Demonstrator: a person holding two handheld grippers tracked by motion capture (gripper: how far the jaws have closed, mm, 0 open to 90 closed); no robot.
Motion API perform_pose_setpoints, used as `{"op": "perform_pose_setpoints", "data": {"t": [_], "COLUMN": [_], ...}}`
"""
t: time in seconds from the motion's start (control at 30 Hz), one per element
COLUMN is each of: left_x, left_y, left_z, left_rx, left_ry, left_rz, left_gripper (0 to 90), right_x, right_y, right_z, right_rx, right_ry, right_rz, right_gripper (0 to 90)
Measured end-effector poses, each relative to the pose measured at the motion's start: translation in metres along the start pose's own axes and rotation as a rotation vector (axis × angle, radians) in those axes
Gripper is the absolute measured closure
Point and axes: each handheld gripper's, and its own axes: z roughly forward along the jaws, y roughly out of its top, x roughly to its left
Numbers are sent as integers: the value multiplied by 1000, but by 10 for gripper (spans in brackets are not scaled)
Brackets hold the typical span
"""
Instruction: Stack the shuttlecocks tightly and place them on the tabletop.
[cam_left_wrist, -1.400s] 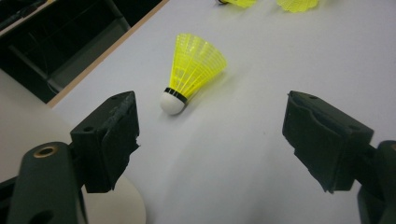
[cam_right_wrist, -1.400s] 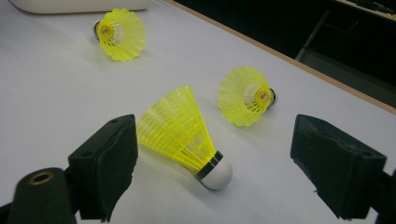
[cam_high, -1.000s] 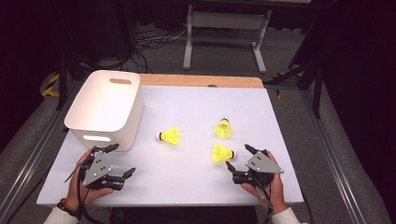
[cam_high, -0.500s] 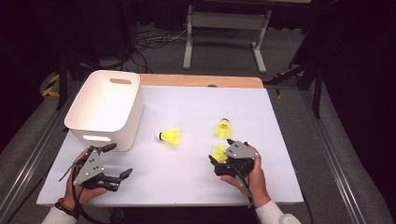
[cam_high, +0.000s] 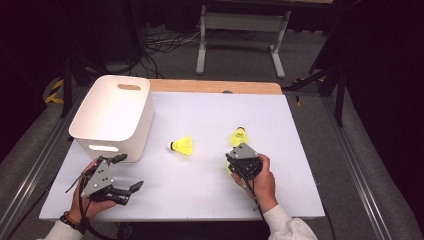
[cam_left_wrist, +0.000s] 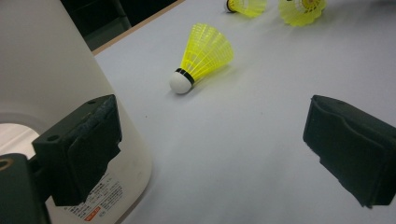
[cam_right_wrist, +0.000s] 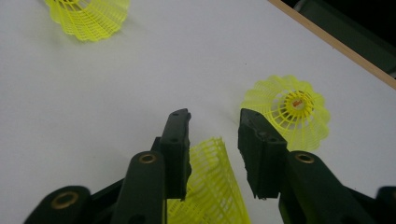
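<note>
The right tool (cam_right_wrist: 215, 135) stands over a yellow plastic-mesh shuttlecock (cam_right_wrist: 210, 186) that lies on the white surface (cam_high: 200, 200), its jaws set one on each side of the flared skirt. They have just been closing from a wide spread to a narrow gap, and the skirt now sits between them; the left pad lies against the mesh edge, while a slim gap shows at the right pad, so whether both pads press on it cannot be told. In the high view this right tool (cam_high: 243, 161) covers most of that shuttlecock, held in a hand (cam_high: 260, 182) near the front of the surface. Just beyond the right jaw stands a second yellow mesh shuttlecock (cam_right_wrist: 292, 112), skirt up and apart from the tool; a third yellow shuttlecock with a white cork tip (cam_high: 181, 146) lies on its side farther off to the tool's left. The left tool (cam_left_wrist: 210, 154) has its jaws spread wide with nothing between them but bare surface. Its left jaw is close beside the wall of a white plastic bin (cam_left_wrist: 51, 79), and the cork-tipped shuttlecock lies ahead of it, well apart.
</note>
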Motion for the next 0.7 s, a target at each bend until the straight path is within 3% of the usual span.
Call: {"op": "perform_pose_setpoints", "data": {"t": [0.27, 0.43, 0.7], "left_x": [-1, 0, -1], "left_y": [0, -1, 0], "left_z": [4, 4, 7], "left_rx": [14, 13, 22], "left_ry": [-14, -18, -30], "left_rz": [6, -3, 0], "left_gripper": [56, 57, 62], "right_x": [-5, -7, 5], "right_y": [0, 5, 21], "right_z": [7, 2, -10], "right_rx": [36, 8, -105], "right_ry": [-29, -28, 81], "right_rz": [-6, -6, 34], "right_gripper": [862, 892, 893]}}
